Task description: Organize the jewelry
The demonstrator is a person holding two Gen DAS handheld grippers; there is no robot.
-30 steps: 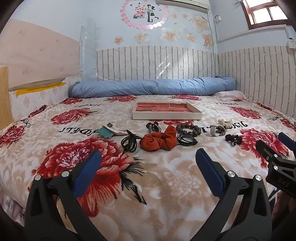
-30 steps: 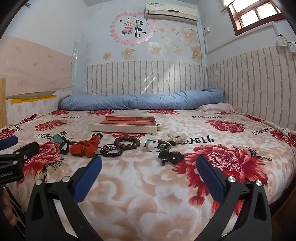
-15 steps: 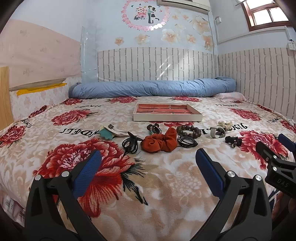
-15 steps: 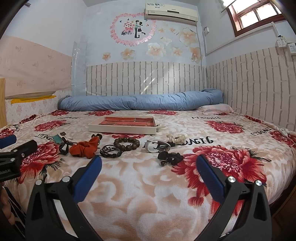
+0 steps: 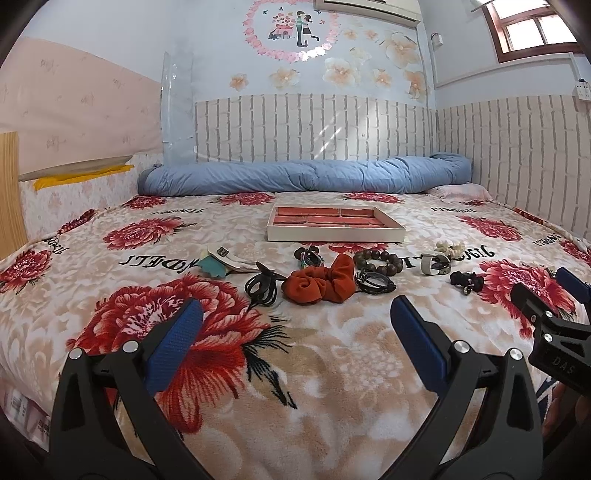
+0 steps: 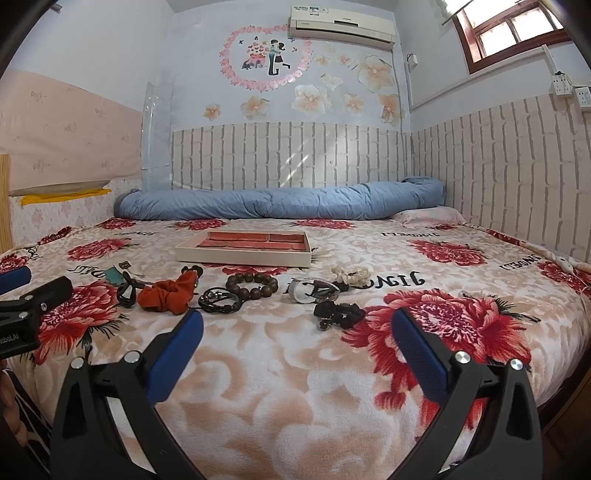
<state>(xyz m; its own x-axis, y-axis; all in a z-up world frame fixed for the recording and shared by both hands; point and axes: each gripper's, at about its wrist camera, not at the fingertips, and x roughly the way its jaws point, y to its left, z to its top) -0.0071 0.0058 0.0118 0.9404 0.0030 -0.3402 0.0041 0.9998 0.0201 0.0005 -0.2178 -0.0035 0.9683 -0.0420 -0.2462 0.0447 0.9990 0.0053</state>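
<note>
Only the right wrist view shows the air conditioner (image 6: 341, 26) at upper centre. In the left wrist view, the left gripper (image 5: 295, 317) stands wide open and empty at the lower edge; the orange scrunchie (image 5: 319, 282) lies just above the gap, the beaded bracelet (image 5: 378, 260) right of it, the jewelry tray (image 5: 334, 233) beyond. The right gripper (image 6: 297, 325), likewise wide and empty, shows "DAS" on its body at far right. The blanket (image 6: 277, 387) reads "JINOELI".

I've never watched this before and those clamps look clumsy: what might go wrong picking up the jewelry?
The black cord bracelet lies against the wooden bead bracelet, so a grab might drag both. The fluffy blanket could snag in the open right gripper. The tray lies beyond the pieces; an arm reaching over might scatter them.
</note>
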